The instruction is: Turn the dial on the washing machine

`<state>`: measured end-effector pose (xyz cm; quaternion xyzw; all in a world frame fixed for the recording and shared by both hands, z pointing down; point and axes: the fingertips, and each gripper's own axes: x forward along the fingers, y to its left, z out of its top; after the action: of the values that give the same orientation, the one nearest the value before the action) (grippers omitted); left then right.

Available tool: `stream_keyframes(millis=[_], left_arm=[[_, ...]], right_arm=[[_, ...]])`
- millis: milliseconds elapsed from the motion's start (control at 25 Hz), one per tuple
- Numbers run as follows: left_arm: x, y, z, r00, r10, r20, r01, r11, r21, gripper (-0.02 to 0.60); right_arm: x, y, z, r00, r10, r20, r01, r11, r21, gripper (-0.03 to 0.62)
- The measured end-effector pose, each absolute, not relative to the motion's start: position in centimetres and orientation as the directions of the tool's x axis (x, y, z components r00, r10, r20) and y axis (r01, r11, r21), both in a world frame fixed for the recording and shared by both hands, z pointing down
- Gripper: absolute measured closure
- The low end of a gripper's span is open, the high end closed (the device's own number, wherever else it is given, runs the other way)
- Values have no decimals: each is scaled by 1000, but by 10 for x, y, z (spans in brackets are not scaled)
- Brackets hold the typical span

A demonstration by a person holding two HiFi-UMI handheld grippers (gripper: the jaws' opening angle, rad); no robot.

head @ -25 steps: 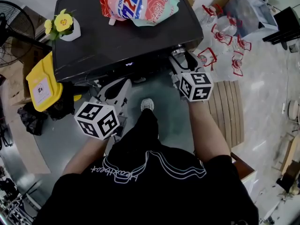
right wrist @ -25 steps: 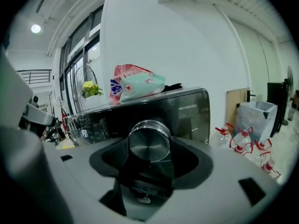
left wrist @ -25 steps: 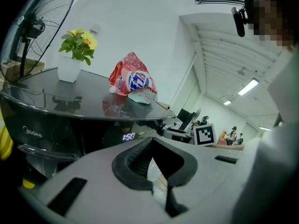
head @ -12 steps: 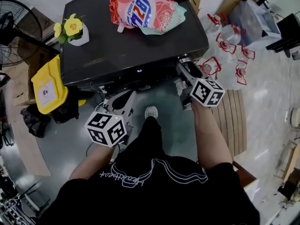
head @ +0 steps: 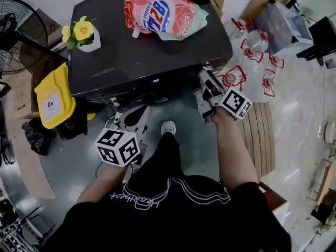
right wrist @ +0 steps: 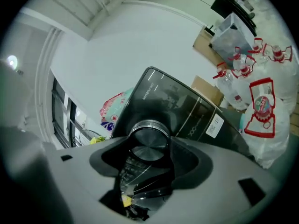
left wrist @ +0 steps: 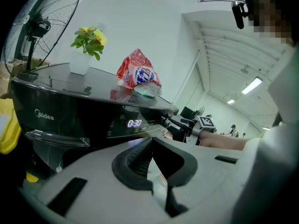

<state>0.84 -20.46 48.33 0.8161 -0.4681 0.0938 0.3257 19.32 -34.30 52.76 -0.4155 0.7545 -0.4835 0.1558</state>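
Observation:
The black washing machine (head: 142, 51) fills the upper middle of the head view. Its round silver dial (right wrist: 148, 135) sits on the front panel at the right end. My right gripper (right wrist: 148, 146) is shut on the dial, one pad against each side. From above, the right gripper (head: 208, 76) hides most of the dial. My left gripper (head: 140, 109) hangs low before the machine's front, shut, with nothing in it. In the left gripper view the left gripper's (left wrist: 152, 143) tips meet below the lit display (left wrist: 134, 123).
A pink detergent bag (head: 165, 9) and a potted yellow flower (head: 83, 33) stand on the lid. A yellow bin (head: 52, 93) and a fan (head: 13, 30) are on the left. Water bottles (head: 252, 56) and a wooden pallet (head: 257, 125) lie on the right.
My right gripper has stayed on the dial and its marker cube has rolled a little. The left gripper has hardly moved.

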Motion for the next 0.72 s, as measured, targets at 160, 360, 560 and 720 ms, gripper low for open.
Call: stream_keyframes(millis=[160,360,560,720], left_arm=[[6,-203,485,542,-702,462,-826,-345,445,577],[0,-203,487,532,-707,467,-833,-336,440,577],[0,-202,487,542,-710,451,-821,-330,467,577],[0,-201,489,544,-707,452,-818,-328,472,577]], right_arm=[[196,-343,530,-603,-785,143,-401,142,-905,309],[197,-345,535,-609,-787,94,-258,85,-962,309],[198,-344,537,-597,-802,34,-96,29,-995,316],[199,-345,536,-589,-808,36,-108,34,-994,316]])
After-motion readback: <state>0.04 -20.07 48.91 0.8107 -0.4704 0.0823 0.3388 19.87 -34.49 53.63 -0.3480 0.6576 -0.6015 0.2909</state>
